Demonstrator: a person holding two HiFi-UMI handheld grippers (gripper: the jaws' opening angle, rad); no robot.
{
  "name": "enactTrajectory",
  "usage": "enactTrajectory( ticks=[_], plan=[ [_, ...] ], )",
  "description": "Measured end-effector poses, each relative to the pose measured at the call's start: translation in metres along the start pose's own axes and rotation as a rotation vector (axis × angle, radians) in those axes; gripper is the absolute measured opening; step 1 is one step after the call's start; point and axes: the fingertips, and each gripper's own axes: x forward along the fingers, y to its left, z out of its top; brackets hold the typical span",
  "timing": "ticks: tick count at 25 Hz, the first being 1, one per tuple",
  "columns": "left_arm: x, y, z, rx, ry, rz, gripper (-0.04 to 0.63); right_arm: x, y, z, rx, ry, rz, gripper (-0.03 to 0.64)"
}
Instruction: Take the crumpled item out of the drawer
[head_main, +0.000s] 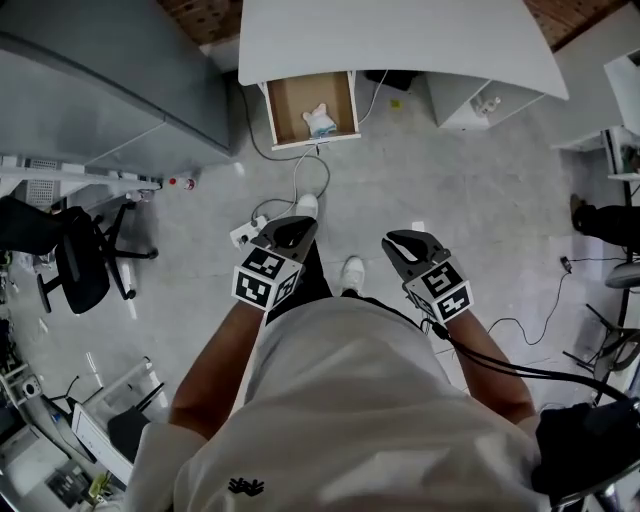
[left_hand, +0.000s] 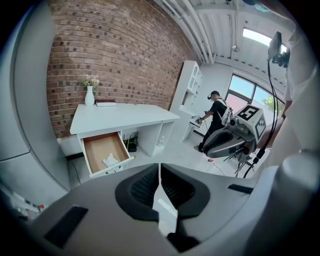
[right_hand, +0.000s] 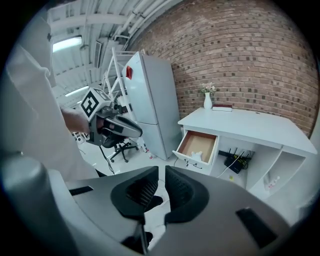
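A brick-walled workshop with a pale concrete floor (head_main: 480, 180) holds a white desk (head_main: 400, 40) at 12 o'clock in the head view. Its drawer (head_main: 285, 105) stands pulled out towards the person. The crumpled item (head_main: 320, 121), a small white wad, lies on the drawer's brown bottom. It sits near the front panel and a little towards 3 o'clock of the middle, apart from the side walls.

The person stands well back from the desk. The left gripper (left_hand: 159, 165) has its jaws together with nothing between them. The right gripper (right_hand: 162, 167) shows only a thin slit between its pads and is likewise empty. Both point forward and down at the floor.

The step in hand looks like the approach, so the grasp is not yet due. To do it well, the person should close in on the drawer head-on. A white cable (head_main: 300, 175) loops across the floor at 12 o'clock of the feet, with a power strip (head_main: 245, 233) at about 10 o'clock, so footing needs care.

One gripper should spread its jaws before it goes over the drawer's front panel. It should then come down from above on the wad's bulk. The wad probably gives under pressure, so a deep, centred pinch should hold better than a nip at an edge. A straight lift should clear the drawer walls.
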Motion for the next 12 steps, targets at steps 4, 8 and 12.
enactTrajectory(
  ticks=[4,8,12],
  plan=[
    [0.038,0.054,0.021,0.027,0.024,-0.01,0.026,0.008,-0.035,0.022,0.057,-0.005,-0.087,0.065],
    [0.088,0.117,0.036,0.087,0.108,-0.022,0.026,0.014,-0.078,0.048,0.135,-0.004,-0.189,0.065],
    [0.143,0.186,0.05,0.165,0.178,-0.009,0.026,0.028,-0.112,0.064,0.205,0.003,-0.272,0.065]
  ],
)
